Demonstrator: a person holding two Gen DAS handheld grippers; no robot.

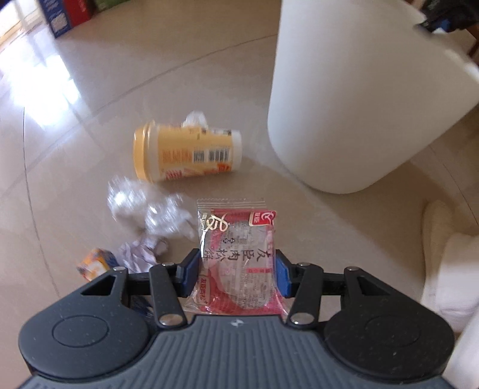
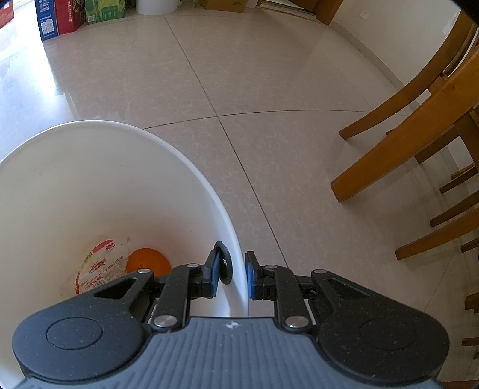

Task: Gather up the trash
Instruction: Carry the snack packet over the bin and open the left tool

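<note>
My left gripper (image 1: 236,273) is shut on a red snack wrapper (image 1: 238,257), held upright above the floor. Below it lie a yellow cup (image 1: 185,152) on its side, crumpled clear plastic (image 1: 149,209), a crumpled paper ball (image 1: 140,251) and a small orange box (image 1: 94,263). The white trash bin (image 1: 359,104) stands to the right of the litter. In the right wrist view my right gripper (image 2: 232,276) is shut on the bin's rim (image 2: 239,269). Inside the bin (image 2: 89,179) lie a red-and-white wrapper (image 2: 95,266) and an orange lid (image 2: 148,260).
Cardboard boxes (image 2: 57,18) stand along the far wall. Wooden chair legs (image 2: 404,143) crowd the right side in the right wrist view. A pale cushion or cloth (image 1: 449,263) lies at the right edge in the left wrist view. Tiled floor (image 2: 239,89) stretches beyond the bin.
</note>
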